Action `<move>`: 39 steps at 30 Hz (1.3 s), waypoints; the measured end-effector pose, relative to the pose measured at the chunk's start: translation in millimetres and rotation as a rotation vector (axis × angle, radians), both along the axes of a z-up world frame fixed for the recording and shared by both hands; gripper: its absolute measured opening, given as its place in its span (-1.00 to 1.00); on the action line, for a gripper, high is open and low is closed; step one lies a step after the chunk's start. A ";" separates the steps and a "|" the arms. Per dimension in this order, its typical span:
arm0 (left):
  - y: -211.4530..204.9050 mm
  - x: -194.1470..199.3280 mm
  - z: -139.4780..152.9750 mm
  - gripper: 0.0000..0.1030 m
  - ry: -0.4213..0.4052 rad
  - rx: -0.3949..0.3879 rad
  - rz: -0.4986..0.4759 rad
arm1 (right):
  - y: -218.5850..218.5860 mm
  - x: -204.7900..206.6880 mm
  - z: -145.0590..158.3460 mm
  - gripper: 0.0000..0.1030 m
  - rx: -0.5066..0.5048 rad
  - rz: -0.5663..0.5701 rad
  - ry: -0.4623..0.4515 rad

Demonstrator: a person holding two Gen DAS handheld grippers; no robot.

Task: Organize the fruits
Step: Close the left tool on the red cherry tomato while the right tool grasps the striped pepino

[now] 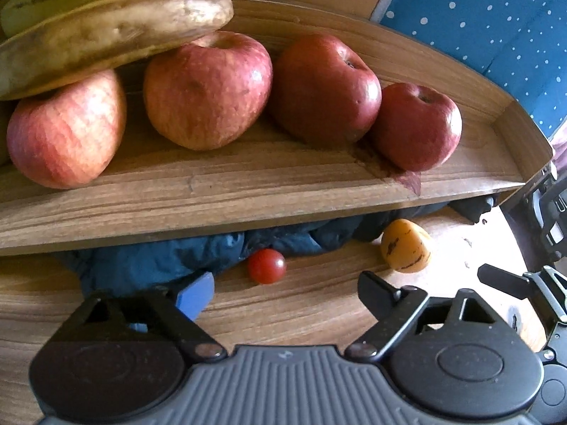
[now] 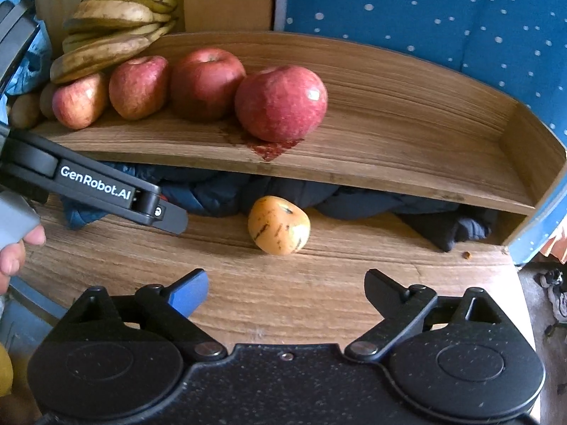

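I see both tools, left tool (image 1: 283,290) and right tool (image 2: 287,287), wide open and empty above bare counter (image 2: 283,283), tomato (image 1: 266,266) and yellow fruit (image 2: 279,225) ahead, apples (image 2: 280,102) on the shelf (image 2: 354,173).

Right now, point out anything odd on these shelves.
A dark reddish stain marks the upper shelf under the rightmost apple. The bananas are heavily browned, and dark cloth is stuffed beneath the shelf.
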State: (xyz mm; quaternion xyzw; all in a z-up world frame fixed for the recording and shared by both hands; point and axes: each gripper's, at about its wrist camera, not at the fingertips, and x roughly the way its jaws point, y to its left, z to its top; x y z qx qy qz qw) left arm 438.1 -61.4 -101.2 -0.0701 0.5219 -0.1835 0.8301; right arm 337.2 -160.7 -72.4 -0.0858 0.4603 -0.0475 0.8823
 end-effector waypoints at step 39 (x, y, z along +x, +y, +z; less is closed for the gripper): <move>21.7 18.0 -13.8 -0.43 0.015 -0.030 0.064 | -7.3 59.5 -26.1 0.00 0.026 0.043 0.012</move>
